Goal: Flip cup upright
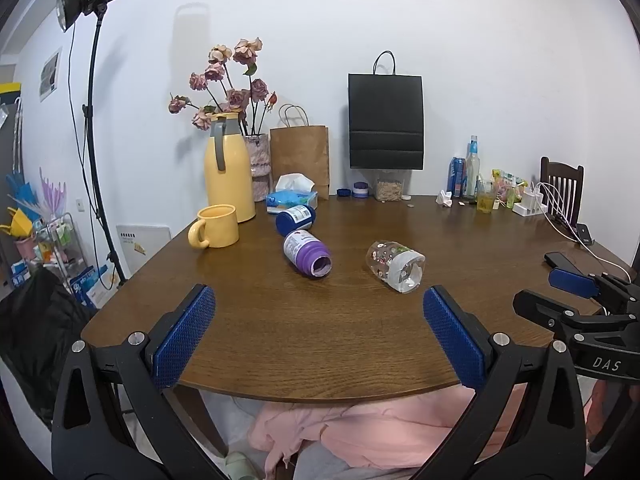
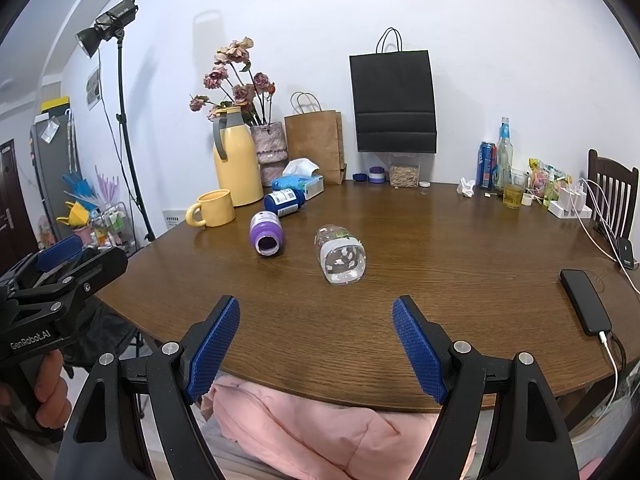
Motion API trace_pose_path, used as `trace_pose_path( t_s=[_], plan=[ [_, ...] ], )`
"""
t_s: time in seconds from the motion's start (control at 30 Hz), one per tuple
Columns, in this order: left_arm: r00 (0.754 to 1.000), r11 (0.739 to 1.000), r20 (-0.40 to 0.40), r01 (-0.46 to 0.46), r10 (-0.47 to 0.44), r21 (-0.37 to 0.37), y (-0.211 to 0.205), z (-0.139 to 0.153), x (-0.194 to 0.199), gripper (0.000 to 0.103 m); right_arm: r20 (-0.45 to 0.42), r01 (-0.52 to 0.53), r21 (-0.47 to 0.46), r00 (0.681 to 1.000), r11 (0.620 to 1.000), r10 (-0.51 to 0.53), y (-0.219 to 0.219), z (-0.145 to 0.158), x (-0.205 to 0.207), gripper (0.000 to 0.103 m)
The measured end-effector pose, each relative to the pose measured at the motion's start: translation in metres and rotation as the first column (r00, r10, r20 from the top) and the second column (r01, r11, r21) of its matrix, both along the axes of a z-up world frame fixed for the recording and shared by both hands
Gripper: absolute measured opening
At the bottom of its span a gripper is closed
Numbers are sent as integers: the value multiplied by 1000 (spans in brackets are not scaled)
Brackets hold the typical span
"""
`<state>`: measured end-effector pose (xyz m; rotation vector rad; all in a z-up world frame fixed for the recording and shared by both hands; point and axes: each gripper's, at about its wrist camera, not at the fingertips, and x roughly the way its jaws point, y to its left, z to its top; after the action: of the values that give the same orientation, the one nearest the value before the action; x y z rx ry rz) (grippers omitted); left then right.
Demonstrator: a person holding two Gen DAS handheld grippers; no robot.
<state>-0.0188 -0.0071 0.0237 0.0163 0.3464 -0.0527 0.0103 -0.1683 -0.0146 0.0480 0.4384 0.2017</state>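
Both grippers hover at the near edge of the table, nothing in either one. The left gripper has its blue pads spread wide, and the right gripper is spread wide too. The clear cup lies on its side mid-table, its open mouth turned toward the near edge, printed with little coloured figures. From the right wrist view the cup sits at about 12 o'clock ahead of the right gripper, well apart from the pads. Near it at 9 o'clock lies a purple bottle, also tipped over, mouth open, and beyond that a blue bottle on its side. A yellow mug stands upright at 10 o'clock, just before a yellow jug.
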Motion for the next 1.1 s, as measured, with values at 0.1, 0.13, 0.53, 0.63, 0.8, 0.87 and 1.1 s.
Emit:
trace_pose_path(
  t_s=[0.1,0.13,0.53,0.63,0.8,0.87,1.1],
  plan=[
    [1000,1000,-2,0,0,0,1,-1,0,103,-1,-1,0,1000,1000,1,0,0,0,83],
    [1000,1000,-1,0,0,0,1,-1,0,103,-2,-1,0,1000,1000,1,1,0,0,83],
    [1000,1000,-5,0,0,0,1,-4,-1,103,-3,-2,-3,1000,1000,2,1,-1,-1,83],
    [1000,1000,-2,-1,1,0,2,-6,-2,103,-3,-2,-2,1000,1000,2,1,-1,0,83],
    [1000,1000,-4,-1,1,0,3,-6,-1,103,-3,-1,-3,1000,1000,1,1,-1,-1,83],
    [1000,1000,-5,-1,1,0,3,-6,-2,103,-3,-2,-2,1000,1000,2,1,-1,0,83],
    [1000,1000,-4,-1,1,0,3,-6,-2,103,-4,-2,-2,1000,1000,2,1,-1,0,83]
  ],
)
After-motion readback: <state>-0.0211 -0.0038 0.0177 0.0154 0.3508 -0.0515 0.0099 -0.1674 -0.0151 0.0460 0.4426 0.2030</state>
